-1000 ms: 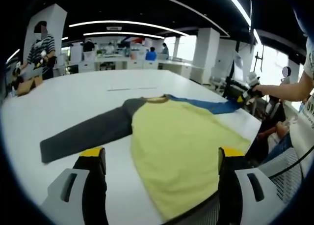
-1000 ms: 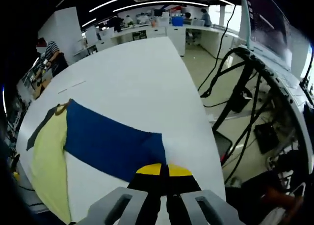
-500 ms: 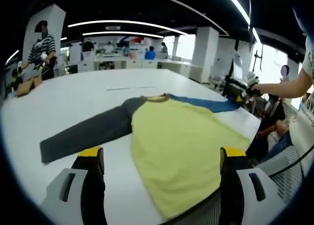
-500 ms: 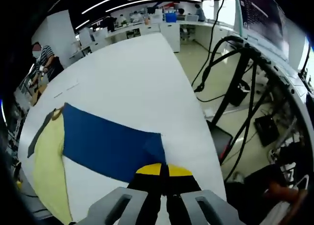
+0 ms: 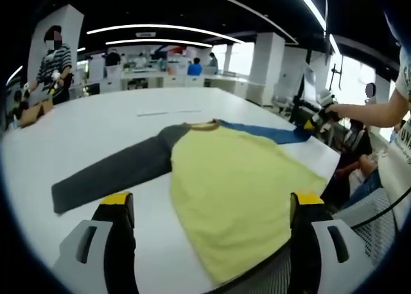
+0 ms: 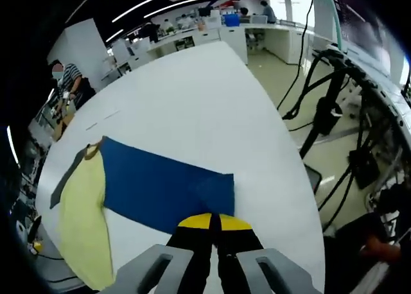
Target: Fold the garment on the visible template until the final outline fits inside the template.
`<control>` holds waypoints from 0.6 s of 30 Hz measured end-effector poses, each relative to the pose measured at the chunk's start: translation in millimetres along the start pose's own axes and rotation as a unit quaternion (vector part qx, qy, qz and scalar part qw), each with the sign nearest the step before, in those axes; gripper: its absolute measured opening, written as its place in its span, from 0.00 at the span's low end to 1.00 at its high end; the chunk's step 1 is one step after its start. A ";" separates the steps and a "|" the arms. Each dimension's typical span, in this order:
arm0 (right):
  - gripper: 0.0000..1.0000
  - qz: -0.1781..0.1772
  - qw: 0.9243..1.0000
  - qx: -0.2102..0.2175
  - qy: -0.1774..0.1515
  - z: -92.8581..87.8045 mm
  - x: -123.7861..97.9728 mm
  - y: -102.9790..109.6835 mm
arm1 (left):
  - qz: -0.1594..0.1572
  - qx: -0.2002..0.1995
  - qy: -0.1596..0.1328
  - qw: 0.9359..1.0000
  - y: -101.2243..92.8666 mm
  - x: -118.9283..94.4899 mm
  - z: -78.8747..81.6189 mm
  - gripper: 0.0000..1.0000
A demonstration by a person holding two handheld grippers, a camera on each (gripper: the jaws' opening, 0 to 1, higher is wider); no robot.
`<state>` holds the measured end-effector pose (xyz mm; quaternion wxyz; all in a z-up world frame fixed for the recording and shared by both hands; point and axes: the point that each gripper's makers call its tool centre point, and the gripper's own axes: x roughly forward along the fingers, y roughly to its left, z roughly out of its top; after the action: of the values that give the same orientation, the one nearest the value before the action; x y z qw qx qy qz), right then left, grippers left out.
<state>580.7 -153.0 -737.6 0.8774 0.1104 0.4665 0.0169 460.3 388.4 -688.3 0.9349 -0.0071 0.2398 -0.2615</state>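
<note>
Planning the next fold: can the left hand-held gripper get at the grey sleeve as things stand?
Probably yes. The left hand-held gripper is open and holds nothing, and the grey sleeve lies flat on the white table just ahead of its left jaw, with nothing lying between them.

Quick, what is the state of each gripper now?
Left gripper: open, holding nothing, above the shirt.
Right gripper: shut on the blue sleeve.

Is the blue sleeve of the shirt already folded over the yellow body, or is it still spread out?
Spread out: the blue sleeve lies flat on the white table, extending away from the yellow body.
</note>
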 end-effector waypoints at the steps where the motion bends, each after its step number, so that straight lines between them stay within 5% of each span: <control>1: 0.00 0.001 1.000 -0.001 0.000 0.4 0.3 1.7 | 0.000 0.000 0.000 1.000 -0.2 -0.1 0.0 0.98; 18: 0.00 0.055 0.996 -0.064 -0.012 21.4 7.3 83.3 | 0.004 0.003 -0.005 1.000 0.5 -1.7 2.5 0.96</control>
<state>608.5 -74.6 -714.6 0.8859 0.0798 0.4472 0.0941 460.4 389.4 -685.4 0.9371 -0.0047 0.2345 -0.2585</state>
